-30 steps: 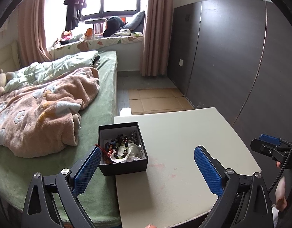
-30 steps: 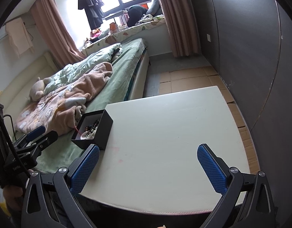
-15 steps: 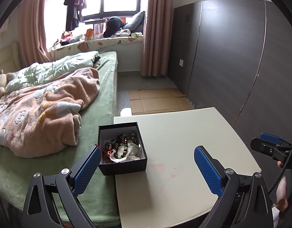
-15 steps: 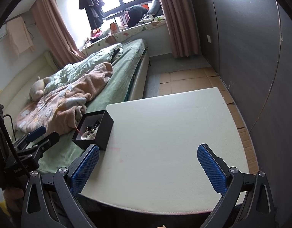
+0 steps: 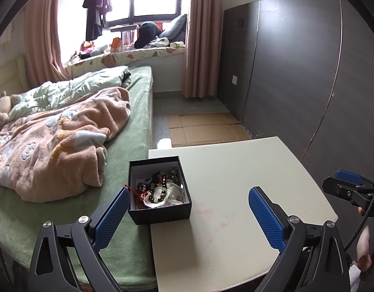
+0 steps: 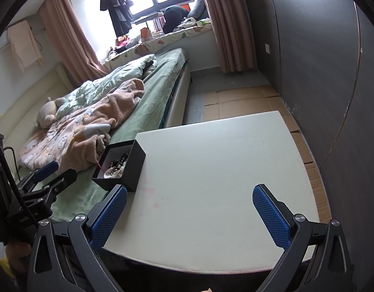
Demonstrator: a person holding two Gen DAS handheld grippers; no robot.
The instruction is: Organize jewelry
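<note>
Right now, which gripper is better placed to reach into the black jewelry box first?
Left, probably. The left gripper has its jaws open and the black box sits just ahead of them. The right gripper, also open, faces bare table, with the box off beyond its left jaw.

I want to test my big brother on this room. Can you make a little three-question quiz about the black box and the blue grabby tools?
1. True or false: the black box has its lid on.
2. Where does the box sit on the white table? A) middle B) edge beside the bed C) far corner by the dark wall
3. Fill in: the left tool and the right tool are both ____ and hold nothing.

Key: 1. False; it is open, with beaded jewelry showing inside. 2. B. 3. open.
</note>
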